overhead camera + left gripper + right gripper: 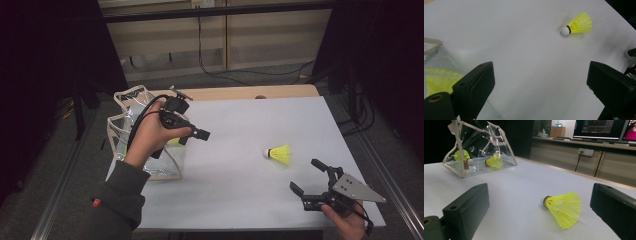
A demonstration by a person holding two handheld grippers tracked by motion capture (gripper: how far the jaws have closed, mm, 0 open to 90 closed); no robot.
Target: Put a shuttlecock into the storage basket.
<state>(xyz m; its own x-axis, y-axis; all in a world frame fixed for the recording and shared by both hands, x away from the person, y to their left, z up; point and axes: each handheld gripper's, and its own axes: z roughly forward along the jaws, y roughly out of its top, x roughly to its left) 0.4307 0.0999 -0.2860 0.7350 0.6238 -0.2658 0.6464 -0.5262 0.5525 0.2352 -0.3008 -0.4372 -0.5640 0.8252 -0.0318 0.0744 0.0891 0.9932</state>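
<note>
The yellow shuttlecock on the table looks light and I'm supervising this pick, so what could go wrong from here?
1. The shuttlecock lies on its side, apart from the open right claw; a nudge from one jaw could roll it away.
2. Closing on its mesh skirt might crush it.
3. The clear bag already holds two shuttlecocks; they might spill while the left claw hovers open.

The tabletop (250,130) is a plain white sheet with a strip of bare wood showing along its far edge. A yellow shuttlecock (279,153) lies on its side on the right half, white cork toward the middle. A clear bag (125,135) with pale trim stands at the left edge, with yellow shuttlecocks inside it.
</note>
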